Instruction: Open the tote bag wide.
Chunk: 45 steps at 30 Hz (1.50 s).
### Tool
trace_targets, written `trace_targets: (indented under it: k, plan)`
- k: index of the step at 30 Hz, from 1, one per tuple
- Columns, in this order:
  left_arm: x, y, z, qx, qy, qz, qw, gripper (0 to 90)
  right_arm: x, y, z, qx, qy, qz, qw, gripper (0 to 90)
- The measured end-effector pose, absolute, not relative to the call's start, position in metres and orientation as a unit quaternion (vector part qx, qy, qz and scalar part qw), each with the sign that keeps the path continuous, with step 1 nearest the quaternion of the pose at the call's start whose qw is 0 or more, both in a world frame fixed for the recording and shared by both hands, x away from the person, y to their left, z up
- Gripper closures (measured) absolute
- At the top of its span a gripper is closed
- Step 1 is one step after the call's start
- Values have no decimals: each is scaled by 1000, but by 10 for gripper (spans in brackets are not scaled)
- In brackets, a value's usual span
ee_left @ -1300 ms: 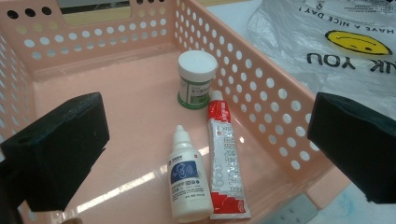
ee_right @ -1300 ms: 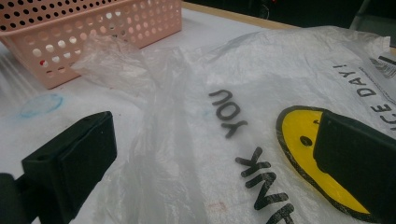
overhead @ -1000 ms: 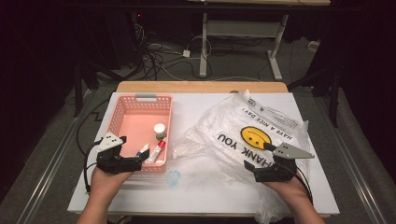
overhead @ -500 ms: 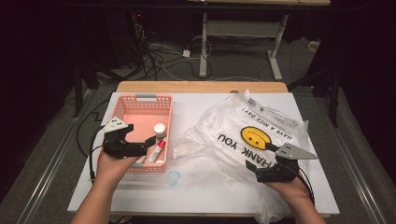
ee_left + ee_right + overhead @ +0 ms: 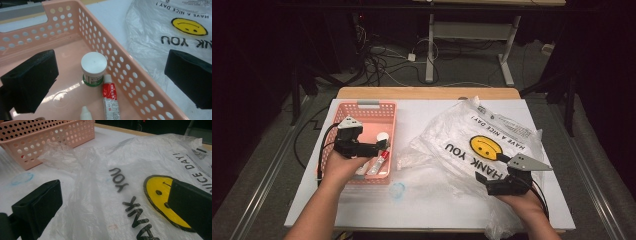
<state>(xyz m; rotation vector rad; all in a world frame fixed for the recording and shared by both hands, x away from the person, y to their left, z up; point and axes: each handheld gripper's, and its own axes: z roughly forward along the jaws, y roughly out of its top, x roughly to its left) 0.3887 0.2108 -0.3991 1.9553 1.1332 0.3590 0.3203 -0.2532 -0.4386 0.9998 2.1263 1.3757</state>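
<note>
Left gripper [image 5: 379, 145] has moved over basket [image 5: 362, 107], jaws apart; right gripper [image 5: 492, 172] unchanged, agape.

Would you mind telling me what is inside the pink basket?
The basket holds a white-lidded jar, a red-and-white tube and a white bottle tip. The left gripper hangs open over it; the jaws cover part of the floor.

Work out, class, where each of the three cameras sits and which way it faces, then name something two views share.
High view: above the person's side, facing forward and down on the table; forearms, both hands, left tongs and right tongs show.
Left gripper view: on the left tongs, facing down into the pink basket; both black jaws show, spread.
Right gripper view: on the right tongs, low over the plastic bag; both jaws show, spread.
Shared: basket and bag appear in all three.
</note>
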Motion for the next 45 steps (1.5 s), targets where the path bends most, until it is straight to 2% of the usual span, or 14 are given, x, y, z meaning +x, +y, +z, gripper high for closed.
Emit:
trace_targets:
  k: [30,36,38,40,45]
  plan:
    - [423,198,-419,830,474,77,284,3,327,-248,-438,363,761,497,205,0]
    - [425,195,-421,841,473,66,255,82,321,-249,-435,355,763,499,209,0]
    - [426,193,-421,845,470,58,248,139,320,-251,-434,357,759,502,210,0]
    - [428,189,-421,853,466,54,228,151,319,-252,-432,356,758,504,212,0]
    - [431,184,-426,869,455,27,191,245,321,-254,-431,358,756,504,215,0]
